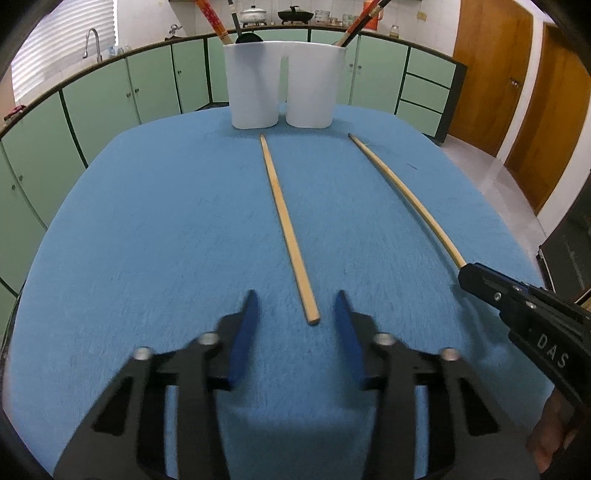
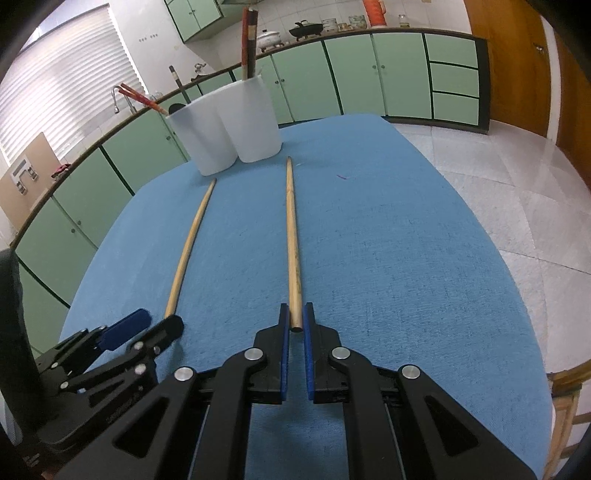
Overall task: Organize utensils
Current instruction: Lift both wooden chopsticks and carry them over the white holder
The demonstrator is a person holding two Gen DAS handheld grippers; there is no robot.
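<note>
Two long wooden chopsticks lie on the blue tablecloth [image 1: 147, 221], pointing at a white two-part utensil holder [image 1: 284, 81] at the far edge. My left gripper [image 1: 297, 306] is open, its blue fingers on either side of the near end of the left chopstick [image 1: 284, 221]. My right gripper [image 2: 295, 317] is shut on the near end of the right chopstick [image 2: 291, 236], which still rests on the cloth. The right gripper also shows in the left wrist view [image 1: 517, 302], over the right chopstick [image 1: 406, 188]. The left chopstick [image 2: 190, 240], holder [image 2: 229, 129] and left gripper [image 2: 147, 328] show in the right wrist view.
The holder has red-and-black chopsticks [image 1: 214, 18] and a dark ladle [image 1: 248, 37] standing in it. Green kitchen cabinets [image 1: 110, 96] run behind the table. A tiled floor [image 2: 498, 166] and wooden doors [image 1: 491, 74] lie to the right.
</note>
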